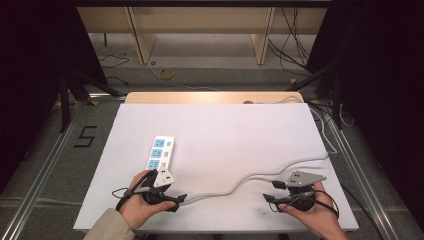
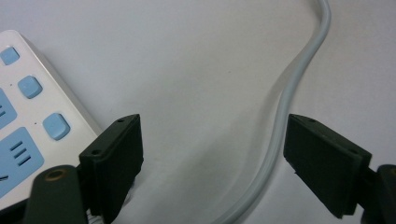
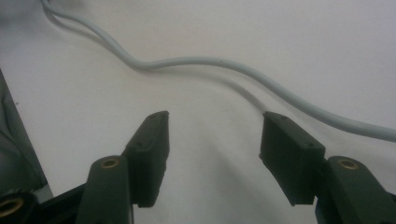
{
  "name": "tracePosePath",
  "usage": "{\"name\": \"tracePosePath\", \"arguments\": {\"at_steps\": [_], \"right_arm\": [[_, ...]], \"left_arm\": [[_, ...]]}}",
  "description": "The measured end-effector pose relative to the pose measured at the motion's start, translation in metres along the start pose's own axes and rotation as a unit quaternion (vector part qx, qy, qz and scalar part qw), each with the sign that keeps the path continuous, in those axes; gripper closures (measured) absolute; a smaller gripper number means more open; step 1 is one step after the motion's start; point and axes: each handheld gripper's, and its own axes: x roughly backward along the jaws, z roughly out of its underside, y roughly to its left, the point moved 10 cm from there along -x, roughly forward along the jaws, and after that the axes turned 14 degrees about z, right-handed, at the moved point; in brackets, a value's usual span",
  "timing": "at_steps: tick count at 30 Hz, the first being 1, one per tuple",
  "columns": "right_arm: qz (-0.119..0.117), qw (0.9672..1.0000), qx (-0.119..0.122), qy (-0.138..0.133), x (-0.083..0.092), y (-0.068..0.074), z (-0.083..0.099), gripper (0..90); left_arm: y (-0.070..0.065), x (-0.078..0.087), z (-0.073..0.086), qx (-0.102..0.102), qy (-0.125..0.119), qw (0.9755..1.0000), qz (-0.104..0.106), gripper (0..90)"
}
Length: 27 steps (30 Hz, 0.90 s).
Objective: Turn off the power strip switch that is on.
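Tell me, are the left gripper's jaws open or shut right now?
Open: the left gripper has its jaws wide apart, with the grey cable lying loose between them.

Grey floor (image 1: 50,135); wooden bench (image 1: 200,20) beyond; dark curtains (image 1: 30,60)

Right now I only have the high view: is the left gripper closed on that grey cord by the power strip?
Observer: No. In the left gripper view the left gripper is open, and the grey cord runs between its jaws, close to the right-hand one.
Operator: How close is it to the power strip?
Observer: The power strip lies just outside the left-hand jaw; I cannot tell whether they touch.
Operator: And the right gripper?
Observer: The right gripper is open too, with nothing between its jaws; the cord curves past beyond the fingertips.
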Motion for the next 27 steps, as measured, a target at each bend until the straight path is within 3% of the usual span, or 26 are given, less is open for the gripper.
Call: {"name": "tracePosePath", "arguments": {"at_steps": [6, 9, 12, 16, 19, 20, 22, 27], "right_arm": [[0.004, 1.0, 0.001, 0.004, -0.001, 0.0, 0.001, 43.7], [0.007, 0.9999, 0.001, 0.007, -0.001, -0.001, 0.002, 43.8], [0.009, 0.9999, 0.002, 0.008, -0.001, -0.002, 0.002, 43.8], [0.009, 0.9999, -0.002, 0.007, 0.0, -0.002, 0.002, 43.8], [0.006, 0.9999, -0.004, 0.009, 0.0, -0.002, 0.002, 44.3], [0.006, 0.9999, -0.004, 0.009, 0.0, -0.002, 0.002, 44.3], [0.006, 0.9999, -0.006, 0.008, 0.0, -0.001, 0.001, 44.2], [0.007, 0.9999, -0.005, 0.007, 0.0, -0.002, 0.001, 43.6]], "left_arm": [[-0.001, 0.002, 0.0, -0.005, 0.005, 1.0, -0.006, 21.7], [0.0, 0.006, -0.002, 0.0, 0.005, 0.9998, -0.019, 23.9], [0.005, 0.01, -0.003, 0.003, 0.008, 0.9995, -0.032, 35.7], [0.009, 0.015, -0.005, 0.008, 0.007, 0.9993, -0.036, 67.1], [0.013, 0.017, -0.005, 0.02, 0.012, 0.9989, -0.04, 80.4], [0.013, 0.017, -0.004, 0.025, 0.016, 0.9988, -0.039, 80.4], [0.014, 0.017, -0.003, 0.029, 0.024, 0.9986, -0.038, 89.4], [0.016, 0.017, -0.001, 0.051, 0.041, 0.9973, -0.035, 89.7]]}}
